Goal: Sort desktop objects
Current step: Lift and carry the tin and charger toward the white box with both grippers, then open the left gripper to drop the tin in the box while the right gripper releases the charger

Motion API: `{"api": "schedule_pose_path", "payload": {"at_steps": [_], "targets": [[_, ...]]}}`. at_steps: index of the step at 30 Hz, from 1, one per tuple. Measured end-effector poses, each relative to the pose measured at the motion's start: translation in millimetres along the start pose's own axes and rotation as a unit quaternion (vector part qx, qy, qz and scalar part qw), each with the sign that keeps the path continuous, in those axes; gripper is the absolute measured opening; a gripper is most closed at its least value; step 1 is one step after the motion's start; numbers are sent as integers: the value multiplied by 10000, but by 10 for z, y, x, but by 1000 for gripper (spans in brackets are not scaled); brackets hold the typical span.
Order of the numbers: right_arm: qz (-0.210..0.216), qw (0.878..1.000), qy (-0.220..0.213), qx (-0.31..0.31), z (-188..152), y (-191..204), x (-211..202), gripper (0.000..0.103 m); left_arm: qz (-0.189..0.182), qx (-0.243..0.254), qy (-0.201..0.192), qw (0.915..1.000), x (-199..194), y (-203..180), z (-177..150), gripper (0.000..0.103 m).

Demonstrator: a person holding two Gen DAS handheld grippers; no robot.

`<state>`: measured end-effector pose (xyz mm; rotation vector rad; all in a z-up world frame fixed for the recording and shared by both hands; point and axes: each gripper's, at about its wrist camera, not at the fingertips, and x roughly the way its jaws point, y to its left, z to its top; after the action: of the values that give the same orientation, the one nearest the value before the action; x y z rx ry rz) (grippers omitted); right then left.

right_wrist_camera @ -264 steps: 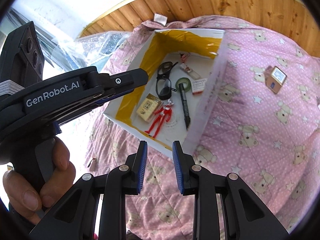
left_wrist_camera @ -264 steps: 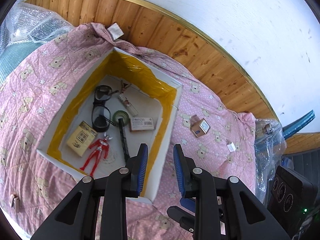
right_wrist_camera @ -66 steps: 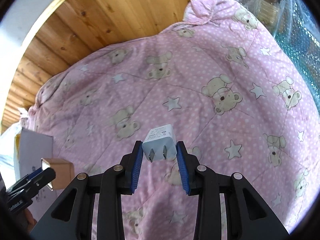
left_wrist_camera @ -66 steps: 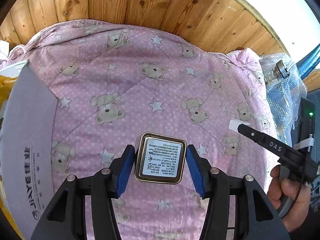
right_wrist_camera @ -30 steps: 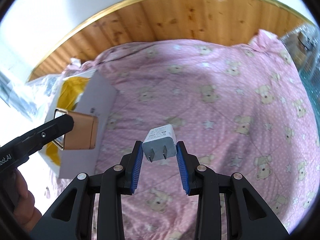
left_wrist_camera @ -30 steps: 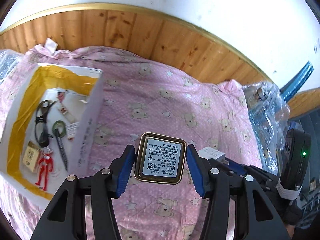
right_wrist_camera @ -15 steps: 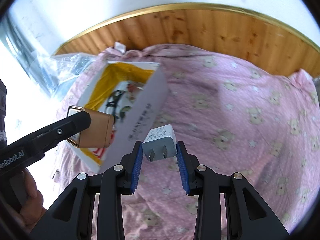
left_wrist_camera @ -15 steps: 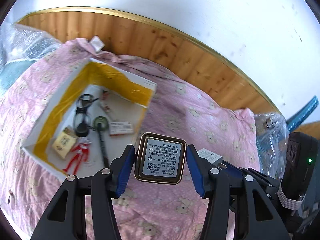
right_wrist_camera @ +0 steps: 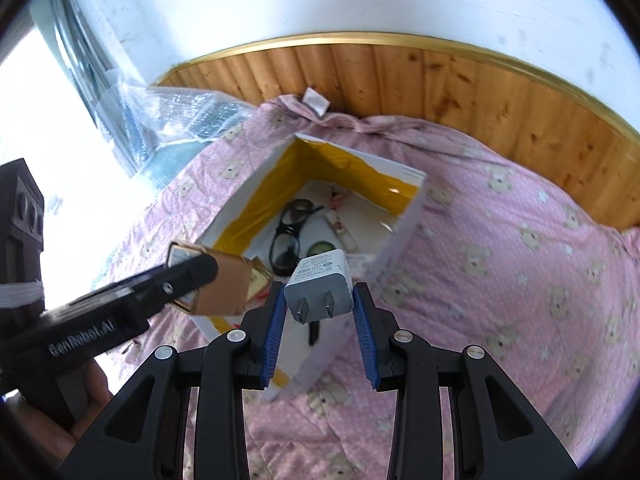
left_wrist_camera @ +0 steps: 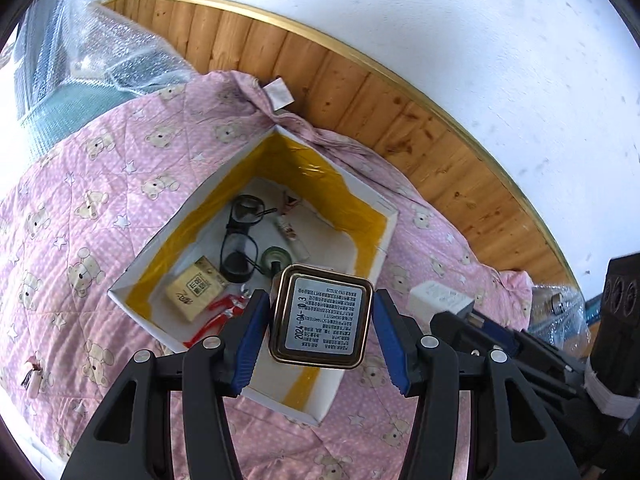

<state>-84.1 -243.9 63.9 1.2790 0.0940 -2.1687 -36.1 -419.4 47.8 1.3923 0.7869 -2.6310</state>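
Observation:
My left gripper (left_wrist_camera: pixel 320 320) is shut on a small brown tin (left_wrist_camera: pixel 322 318) with a printed label, held in the air over the near corner of the white box (left_wrist_camera: pixel 384 236) with yellow-taped walls. My right gripper (right_wrist_camera: pixel 320 306) is shut on a white plug charger (right_wrist_camera: pixel 322 286), prongs toward the camera, just right of the left gripper and above the box's near wall (right_wrist_camera: pixel 404 236). In the right wrist view the tin (right_wrist_camera: pixel 220 288) shows at left between the left gripper's fingers. The charger (left_wrist_camera: pixel 440 302) also shows in the left wrist view.
Inside the box lie black glasses (left_wrist_camera: pixel 240 236), a green tape roll (left_wrist_camera: pixel 276 258), a tan packet (left_wrist_camera: pixel 196 292), a red figure (left_wrist_camera: pixel 216 316) and a small tube (left_wrist_camera: pixel 292 236). A pink bear quilt (left_wrist_camera: pixel 92 208) covers the surface. Bubble wrap (left_wrist_camera: pixel 100 64) sits far left, wood panelling (left_wrist_camera: pixel 360 100) behind.
Both grippers have carried the tin and the charger leftward toward the box, which now sits closer and more centred beneath them. Neither grip has altered.

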Motion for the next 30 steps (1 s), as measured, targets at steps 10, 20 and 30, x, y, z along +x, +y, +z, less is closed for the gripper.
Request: {"api": "schedule_pose_path", "payload": {"at_steps": [10, 20, 30], "targets": [[-18, 9995, 51, -317, 387, 48, 475, 36, 57, -274, 314, 9991, 373, 234, 40, 54], [96, 9976, 156, -665, 559, -61, 904, 49, -175, -539, 472, 9973, 793, 372, 160, 64], [442, 9971, 457, -409, 374, -171, 872, 49, 189, -366, 613, 9973, 878, 295, 41, 64]]}}
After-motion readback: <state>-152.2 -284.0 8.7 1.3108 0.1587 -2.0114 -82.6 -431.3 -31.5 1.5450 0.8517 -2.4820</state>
